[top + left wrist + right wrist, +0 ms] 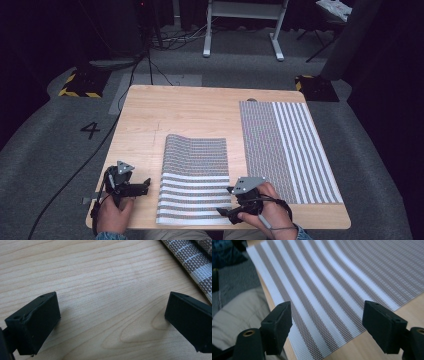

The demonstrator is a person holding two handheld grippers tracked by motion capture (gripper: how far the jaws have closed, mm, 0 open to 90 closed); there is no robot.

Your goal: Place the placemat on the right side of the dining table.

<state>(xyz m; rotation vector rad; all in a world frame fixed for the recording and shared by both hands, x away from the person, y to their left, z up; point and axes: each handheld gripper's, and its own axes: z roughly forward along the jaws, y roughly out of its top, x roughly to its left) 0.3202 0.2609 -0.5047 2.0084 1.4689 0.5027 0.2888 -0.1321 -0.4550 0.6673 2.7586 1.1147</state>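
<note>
A folded grey-and-white striped placemat (194, 175) lies at the front middle of the wooden table (150, 115), its far edge curled up. A second striped placemat (285, 150) lies flat on the table's right side. My left gripper (146, 186) rests left of the folded mat, open over bare wood (105, 302), with the mat's edge (192, 262) beyond its right jaw. My right gripper (222, 212) is at the folded mat's front right corner. It is open, and its jaws stand apart over the striped cloth (324, 305) near the table's front edge.
Grey carpet surrounds the table, with a "4" marking (90, 130) at the left and a black cable (75, 172) trailing past it. White desk legs (242, 30) stand behind. The person's lap (234, 315) lies below the table edge.
</note>
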